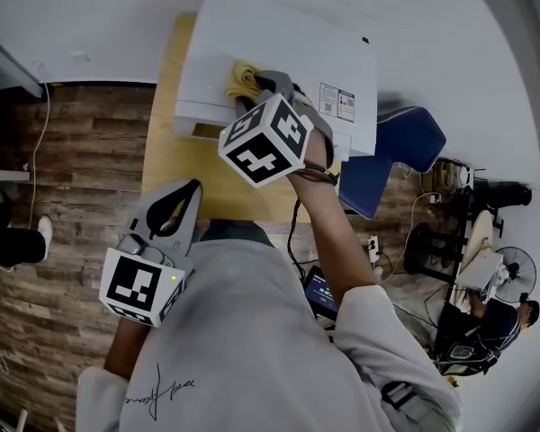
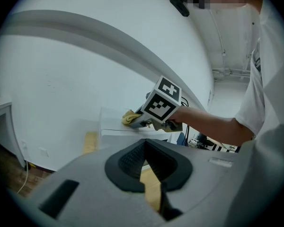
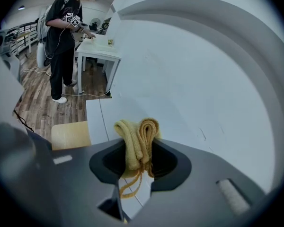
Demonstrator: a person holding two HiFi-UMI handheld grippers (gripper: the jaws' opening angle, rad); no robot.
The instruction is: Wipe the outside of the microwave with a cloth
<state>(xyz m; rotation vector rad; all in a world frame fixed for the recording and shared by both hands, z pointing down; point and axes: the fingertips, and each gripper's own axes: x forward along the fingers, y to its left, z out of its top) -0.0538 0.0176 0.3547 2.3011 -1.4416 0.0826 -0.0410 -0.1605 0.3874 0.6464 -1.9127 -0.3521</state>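
Observation:
A white microwave (image 1: 279, 52) (image 2: 113, 126) (image 3: 132, 112) stands on a small wooden table (image 1: 175, 165) against the white wall. My right gripper (image 1: 256, 84) (image 2: 139, 119) (image 3: 139, 160) is shut on a folded yellow cloth (image 1: 245, 77) (image 2: 129, 117) (image 3: 139, 138). The cloth rests on the microwave's top, near the front left. My left gripper (image 1: 191, 187) (image 2: 146, 169) hangs low by my body, short of the table's front edge, and points towards the microwave. Its jaws are shut with nothing between them.
A blue chair (image 1: 405, 142) stands right of the table. Wooden floor (image 1: 72, 169) lies to the left. In the right gripper view a person (image 3: 61, 32) stands at a white table (image 3: 97, 48) farther along the wall. A fan (image 1: 513, 268) and cables sit at the right.

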